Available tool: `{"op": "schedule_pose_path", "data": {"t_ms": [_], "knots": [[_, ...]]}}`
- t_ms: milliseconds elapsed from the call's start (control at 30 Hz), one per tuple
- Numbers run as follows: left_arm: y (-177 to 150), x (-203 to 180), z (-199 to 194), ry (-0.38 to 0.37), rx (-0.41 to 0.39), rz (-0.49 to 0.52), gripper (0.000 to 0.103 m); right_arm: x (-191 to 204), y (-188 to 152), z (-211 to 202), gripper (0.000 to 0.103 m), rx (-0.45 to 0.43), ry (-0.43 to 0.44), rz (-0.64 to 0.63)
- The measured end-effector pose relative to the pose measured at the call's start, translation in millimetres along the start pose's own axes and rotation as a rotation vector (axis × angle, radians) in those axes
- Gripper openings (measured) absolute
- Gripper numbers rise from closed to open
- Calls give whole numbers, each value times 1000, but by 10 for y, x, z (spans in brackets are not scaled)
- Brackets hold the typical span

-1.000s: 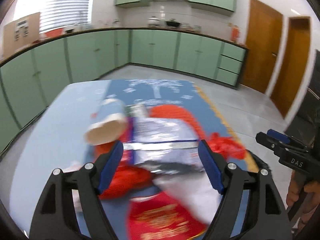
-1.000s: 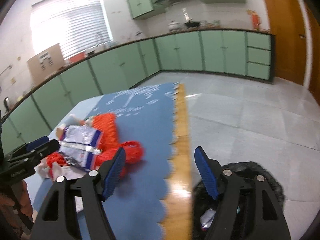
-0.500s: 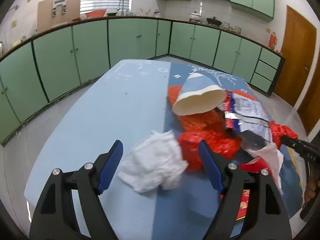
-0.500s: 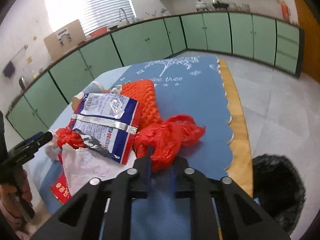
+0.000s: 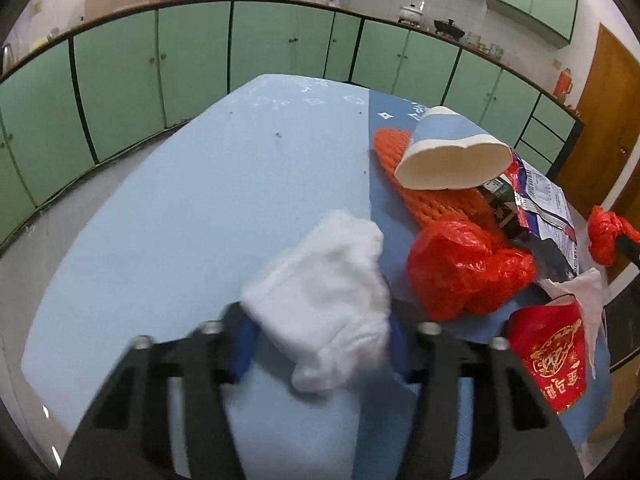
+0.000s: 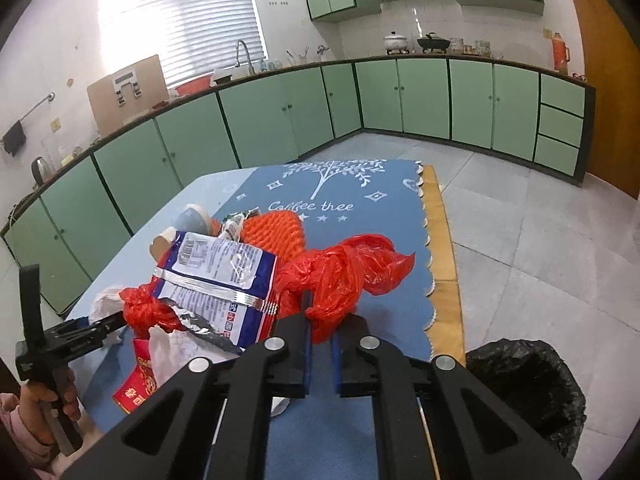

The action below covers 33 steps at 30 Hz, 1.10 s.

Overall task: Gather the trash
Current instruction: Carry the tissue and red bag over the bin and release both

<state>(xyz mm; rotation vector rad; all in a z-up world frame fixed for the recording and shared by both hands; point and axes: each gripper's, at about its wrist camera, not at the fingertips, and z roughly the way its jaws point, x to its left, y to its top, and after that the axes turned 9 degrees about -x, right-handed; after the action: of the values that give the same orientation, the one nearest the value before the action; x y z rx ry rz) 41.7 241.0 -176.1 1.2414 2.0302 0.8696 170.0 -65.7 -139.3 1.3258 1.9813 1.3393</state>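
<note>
a: what is the main risk at this stage?

b: the right gripper [image 6: 320, 344] has its jaws nearly pressed together, pinching one thin fold at the lower edge of the red plastic bag [image 6: 344, 276]. most of the bag lies forward of the jaws on the blue mat [image 6: 332, 184]. in my judgement the film can slip out on lifting, since little of it is caught.

a: any snag hazard?

b: yes. the bag touches the snack wrapper [image 6: 216, 276], which overlaps a second red bag [image 5: 468, 272] and the orange foam net [image 6: 276, 236]. a lift may drag these along or scatter them off the table edge.

a: and the left side?

b: the left gripper [image 5: 320, 344] has its jaws drawn in against the sides of the white tissue wad [image 5: 328, 292], pinching it. the near end sits between the fingers; the rest bulges forward on the pale blue table [image 5: 200, 200]. the wad is soft, so it may tear or pull free.

a: where does it all go?

b: the black-lined bin [image 6: 524, 384] stands on the floor just beside the table, at the right gripper's right. the paper cup [image 5: 452, 160] and red packet [image 5: 552, 360] lie untouched.
</note>
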Motion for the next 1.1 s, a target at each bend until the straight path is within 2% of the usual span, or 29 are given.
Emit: {"op": "schedule_pose_path", "data": {"t_ms": [67, 200, 367, 533, 667, 800, 1100], "knots": [[12, 1, 5, -12, 9, -5, 12, -5, 11, -33, 7, -7, -3, 3], [75, -19, -108, -33, -16, -25, 10, -15, 62, -156, 7, -36, -6, 3], [285, -319, -426, -102, -102, 20, 9, -90, 133, -396, 7, -86, -17, 11], [430, -864, -625, -225, -143, 88, 9, -225, 180, -679, 7, -133, -49, 20], [452, -1365, -663, -347, -142, 141, 9, -399, 162, -861, 7, -153, -97, 37], [373, -1917, -603, -467, -116, 195, 9, -655, 69, -1037, 7, -158, -164, 71], [87, -3050, -307, -651, -33, 294, 9, -1310, -257, -1402, 7, -127, -343, 157]]}}
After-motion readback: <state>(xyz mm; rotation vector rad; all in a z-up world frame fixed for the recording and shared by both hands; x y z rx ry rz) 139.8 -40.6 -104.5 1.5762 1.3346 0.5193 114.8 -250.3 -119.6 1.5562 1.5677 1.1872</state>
